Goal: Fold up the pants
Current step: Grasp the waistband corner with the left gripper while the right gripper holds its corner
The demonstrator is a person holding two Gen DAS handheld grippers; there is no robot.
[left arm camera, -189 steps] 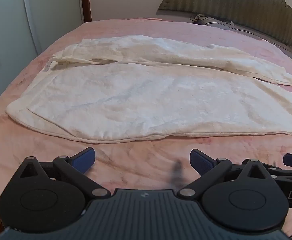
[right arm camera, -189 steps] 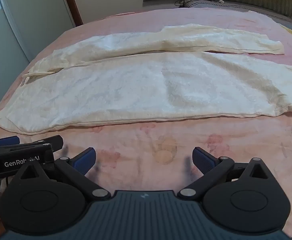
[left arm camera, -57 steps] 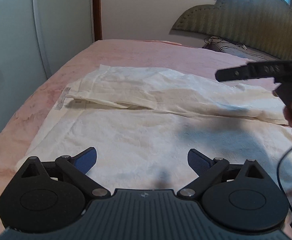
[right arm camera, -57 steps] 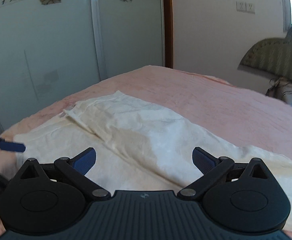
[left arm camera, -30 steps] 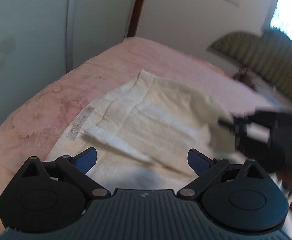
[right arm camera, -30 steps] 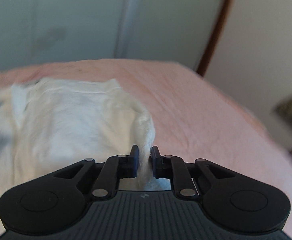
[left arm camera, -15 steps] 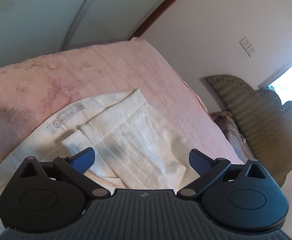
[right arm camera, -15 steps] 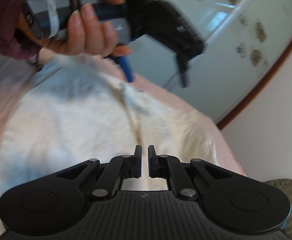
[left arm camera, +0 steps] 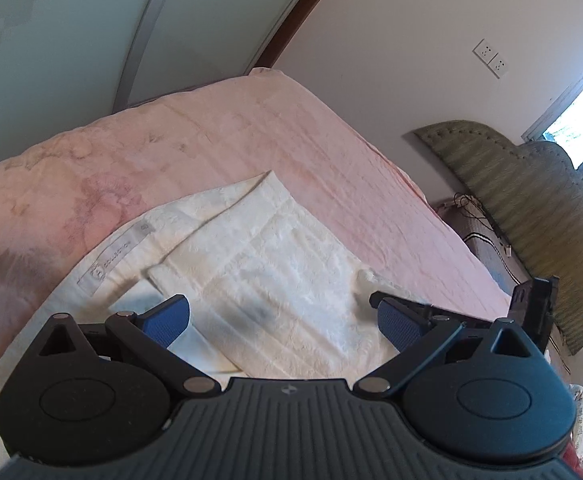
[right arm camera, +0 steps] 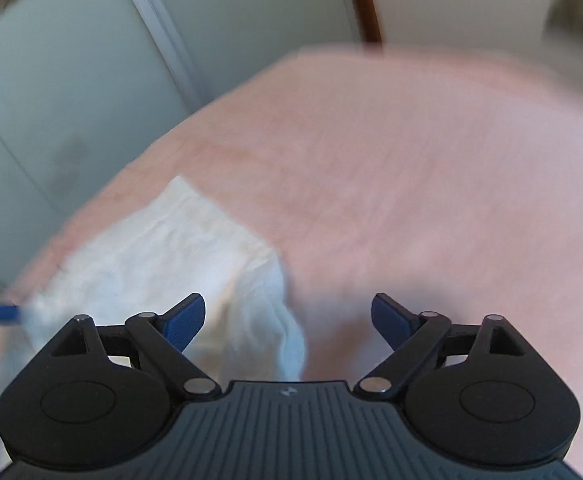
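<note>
Here, 2 spread tools, left tool [left arm camera: 283, 318] and right tool [right arm camera: 287, 316], above pants [left arm camera: 275, 280] near bed [left arm camera: 251, 128] corner.

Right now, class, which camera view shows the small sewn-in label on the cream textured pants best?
The left wrist view: the small sewn-in label lies sharp and unobstructed on the cream textured pants, its print visible though too small to read. The right wrist view is motion-blurred and shows only pale fabric, no label.
</note>
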